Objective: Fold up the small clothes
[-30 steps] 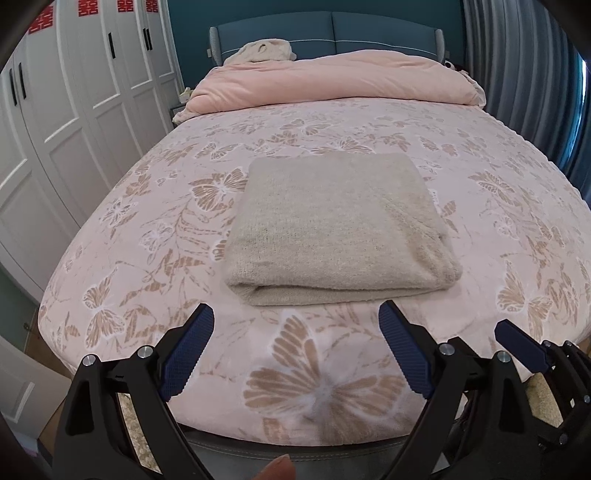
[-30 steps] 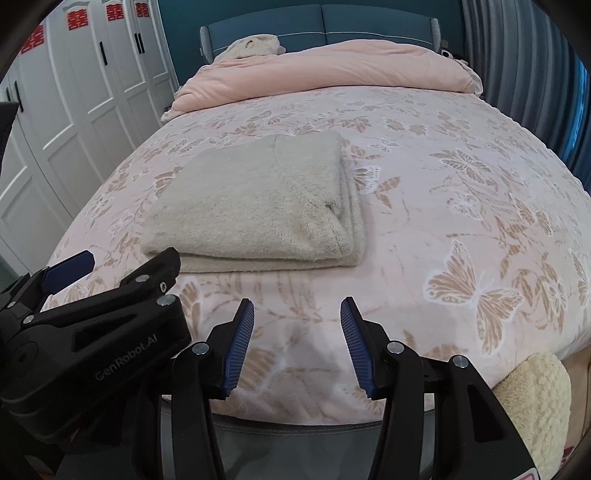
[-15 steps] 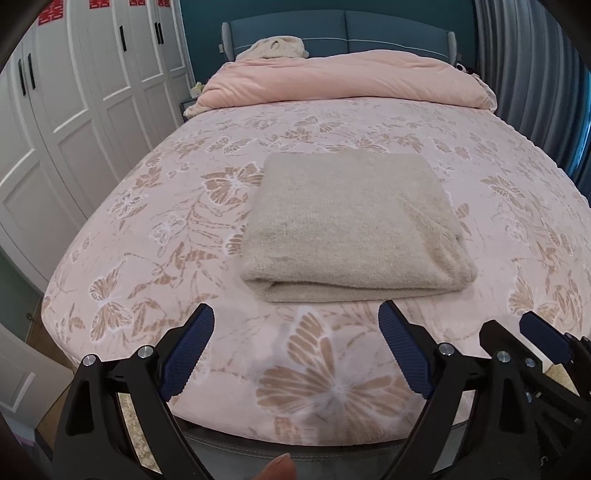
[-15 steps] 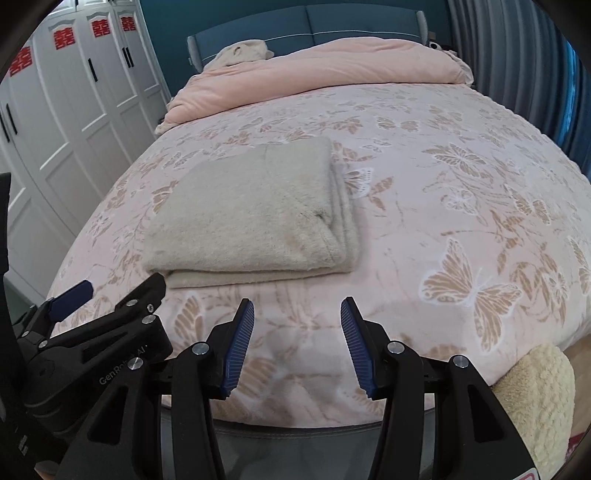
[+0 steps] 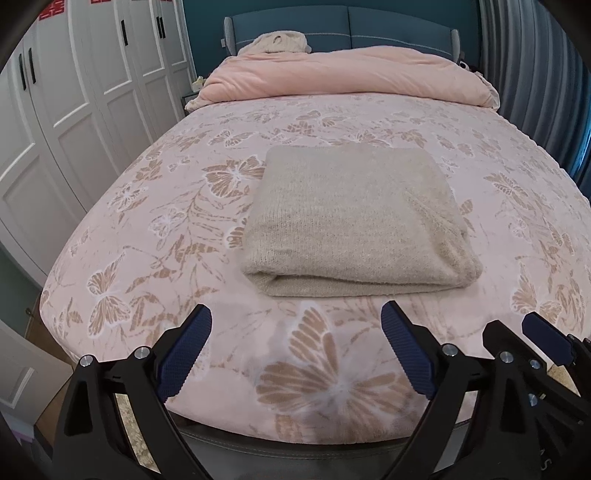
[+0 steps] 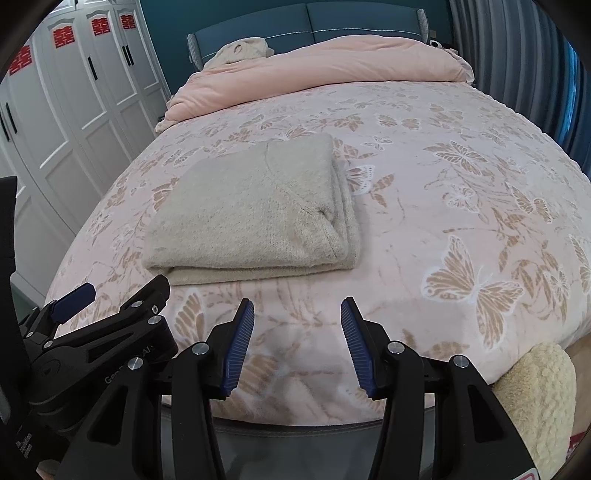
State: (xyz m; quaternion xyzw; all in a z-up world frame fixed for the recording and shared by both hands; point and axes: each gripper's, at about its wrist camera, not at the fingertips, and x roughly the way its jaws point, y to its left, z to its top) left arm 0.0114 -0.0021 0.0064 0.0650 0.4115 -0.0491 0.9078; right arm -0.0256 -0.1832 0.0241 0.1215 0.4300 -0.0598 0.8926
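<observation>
One folded beige sweater (image 5: pixel 354 218), flat on the bed (image 5: pixel 147 236) near its foot, touched by neither gripper. Two grippers short of it over the edge: left gripper (image 5: pixel 295 350) wide apart, empty; right gripper (image 6: pixel 297 343) parted, empty. One pink duvet (image 5: pixel 347 77) bunched by the blue headboard (image 5: pixel 369 26). White wardrobe doors (image 5: pixel 74 92) at left.

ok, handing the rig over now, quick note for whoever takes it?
Left claw: open, nothing between its fingers, above the near edge of the bed.
Right claw: open, empty, beside the left one.
Beige sweater: folded into a neat rectangle, lying mid-bed in front of both claws, untouched by either.
Done: this sweater looks fully folded.
Left: possibly the cream garment by the headboard; nothing else to fold shows.
</observation>
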